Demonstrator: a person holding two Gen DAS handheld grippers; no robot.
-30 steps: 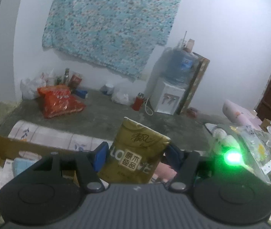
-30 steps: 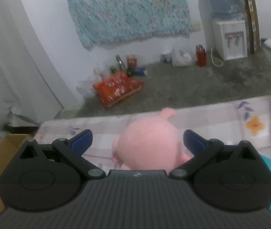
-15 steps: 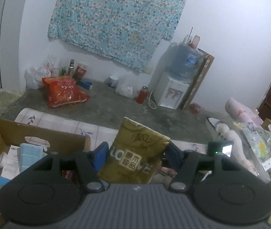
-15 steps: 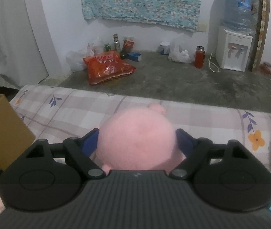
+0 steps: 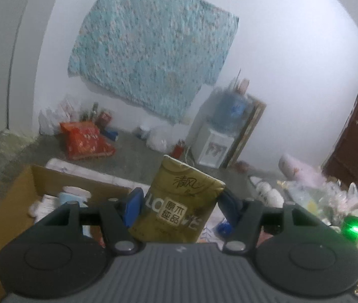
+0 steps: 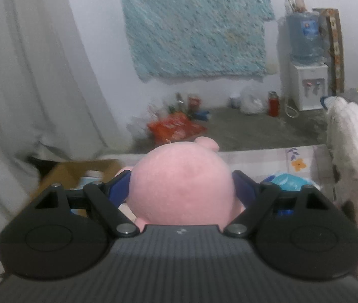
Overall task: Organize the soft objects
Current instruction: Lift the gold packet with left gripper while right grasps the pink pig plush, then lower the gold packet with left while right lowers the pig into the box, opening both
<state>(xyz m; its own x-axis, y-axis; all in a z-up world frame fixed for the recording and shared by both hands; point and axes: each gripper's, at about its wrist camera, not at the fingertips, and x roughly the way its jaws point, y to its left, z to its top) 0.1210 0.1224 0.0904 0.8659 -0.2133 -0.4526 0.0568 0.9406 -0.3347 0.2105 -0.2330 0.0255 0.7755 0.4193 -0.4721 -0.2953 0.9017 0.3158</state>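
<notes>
Between my left gripper's [image 5: 177,203] pads sits the gold tissue pack [image 5: 179,203], clamped upright; my right gripper [image 6: 180,189], jaws just drawn in, squeezes the pink plush [image 6: 181,181]. Both ride above the bed, the box [image 5: 27,184] down-left — I'd carry each over its opening, lower, then release gently — no tossing.
</notes>
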